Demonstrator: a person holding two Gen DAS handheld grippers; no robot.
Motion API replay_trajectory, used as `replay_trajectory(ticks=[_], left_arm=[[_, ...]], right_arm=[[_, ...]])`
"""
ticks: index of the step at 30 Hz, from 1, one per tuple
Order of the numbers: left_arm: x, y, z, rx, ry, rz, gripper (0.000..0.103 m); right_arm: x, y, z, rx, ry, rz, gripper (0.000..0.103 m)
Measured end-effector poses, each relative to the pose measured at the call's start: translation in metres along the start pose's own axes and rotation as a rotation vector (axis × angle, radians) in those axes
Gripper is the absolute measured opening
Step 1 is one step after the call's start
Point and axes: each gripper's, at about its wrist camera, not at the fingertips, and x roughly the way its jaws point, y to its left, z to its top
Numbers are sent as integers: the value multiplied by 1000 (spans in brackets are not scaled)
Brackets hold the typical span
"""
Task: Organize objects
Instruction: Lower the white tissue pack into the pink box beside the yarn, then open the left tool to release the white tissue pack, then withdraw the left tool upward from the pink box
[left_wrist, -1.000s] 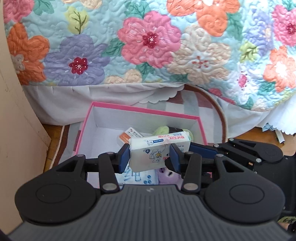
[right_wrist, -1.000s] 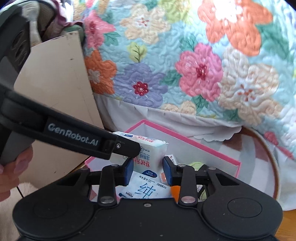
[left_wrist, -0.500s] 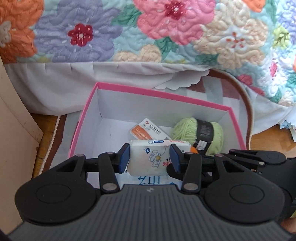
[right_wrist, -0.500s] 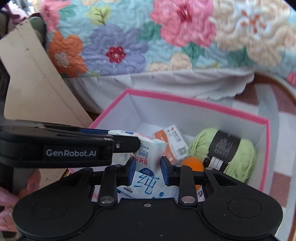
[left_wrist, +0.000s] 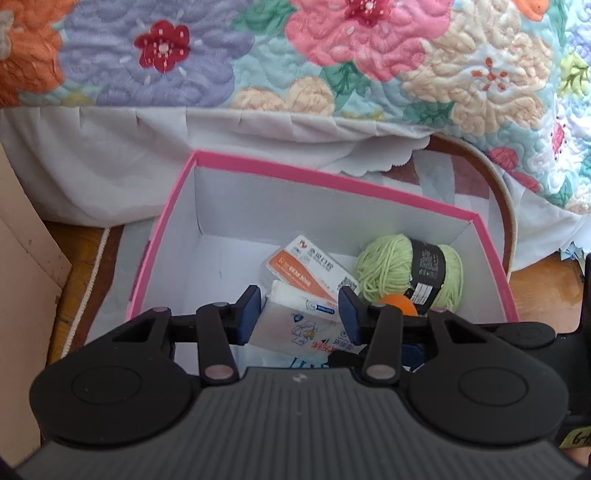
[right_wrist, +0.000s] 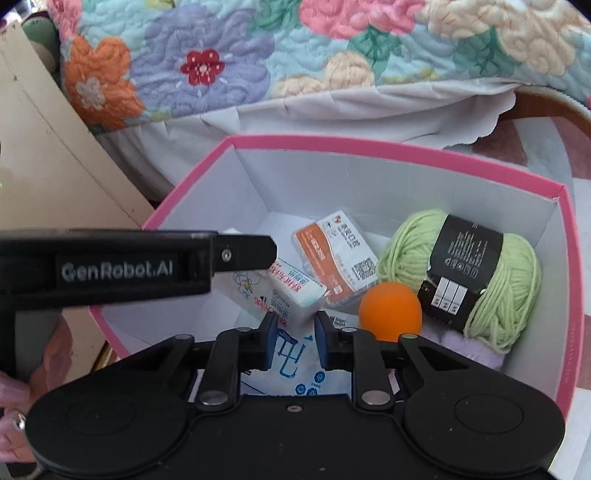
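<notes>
Quilt (left_wrist: 332, 55) w/ big flowers up top, pink box (right_wrist: 369, 146) on the floor below. Inside: green yarn (right_wrist: 517, 266), orange-label pack (right_wrist: 332, 254), orange ball (right_wrist: 389, 310). My left tool (left_wrist: 299, 314) spread wide, tissue pack (left_wrist: 295, 325) lying loose btwn its pads in the box. Right tool (right_wrist: 293, 341) parted, gripping nothing.
</notes>
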Motion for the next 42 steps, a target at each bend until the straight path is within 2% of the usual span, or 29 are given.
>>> replay_trajectory(ticks=[6, 13, 18, 23, 31, 39, 42], left_arm=[[5, -1, -3, 12, 2, 25, 44], [14, 6, -3, -30, 5, 48, 44], [7, 6, -1, -35, -41, 44, 44], [-15, -5, 1, 14, -70, 16, 44], [-35, -26, 2, 32, -11, 39, 46], [-72, -42, -1, 36, 13, 115, 46], [-88, -54, -4, 67, 8, 146, 46]], right_arm=[[1, -2, 3, 16, -7, -4, 25], [1, -2, 3, 13, -26, -8, 24], [-5, 0, 4, -16, -52, -34, 24], [-29, 1, 1, -58, -98, -21, 25], [-74, 7, 0, -122, -148, -43, 26], [-115, 10, -10, -152, -172, -58, 30], [-132, 12, -16, -159, -182, -42, 31]])
